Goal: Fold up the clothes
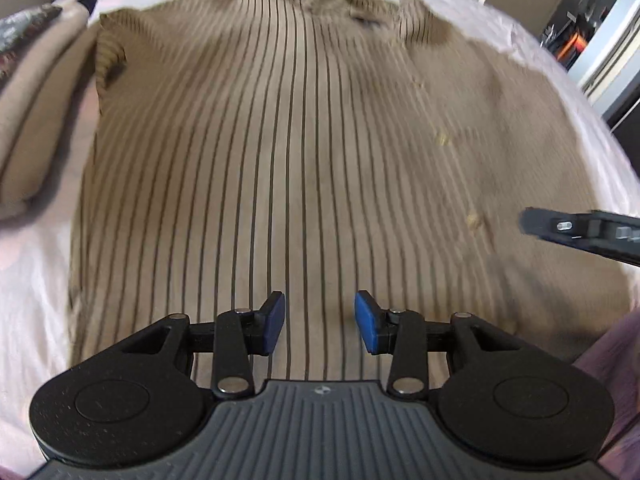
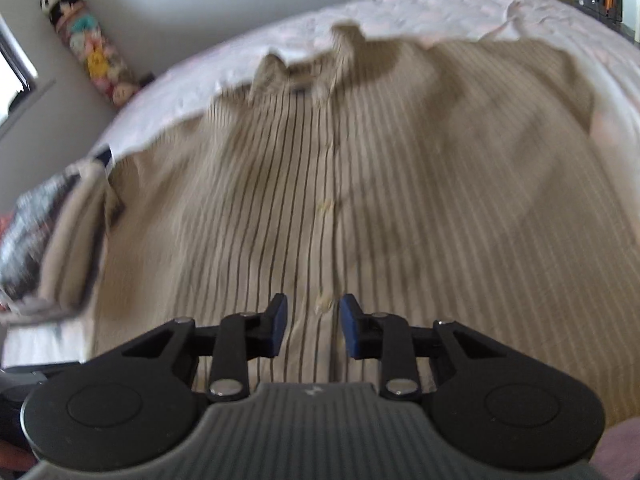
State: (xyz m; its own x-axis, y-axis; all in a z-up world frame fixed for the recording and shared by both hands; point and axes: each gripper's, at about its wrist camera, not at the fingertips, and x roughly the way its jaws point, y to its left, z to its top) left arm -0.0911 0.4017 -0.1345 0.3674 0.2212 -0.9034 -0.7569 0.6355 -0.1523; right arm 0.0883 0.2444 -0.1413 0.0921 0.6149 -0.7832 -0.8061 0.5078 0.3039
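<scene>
Left wrist: left gripper (image 1: 320, 322) part-open, empty, above striped shirt (image 1: 280, 160) spread on bed (image 1: 24, 288); right gripper (image 1: 580, 232) at 3 o'clock. Right wrist: right gripper (image 2: 313, 326) part-open, empty, over button placket (image 2: 326, 240). Risk: pinching one layer bunches fabric, skews fold.

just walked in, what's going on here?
A person with a handheld gripper in each hand is working on folding clothes on a bed. A tan striped shirt lies spread out flat, collar away from the cameras, not yet folded. The left gripper and right gripper both hang over it with jaws apart and nothing between them. Another garment lies bunched beside the shirt.
</scene>
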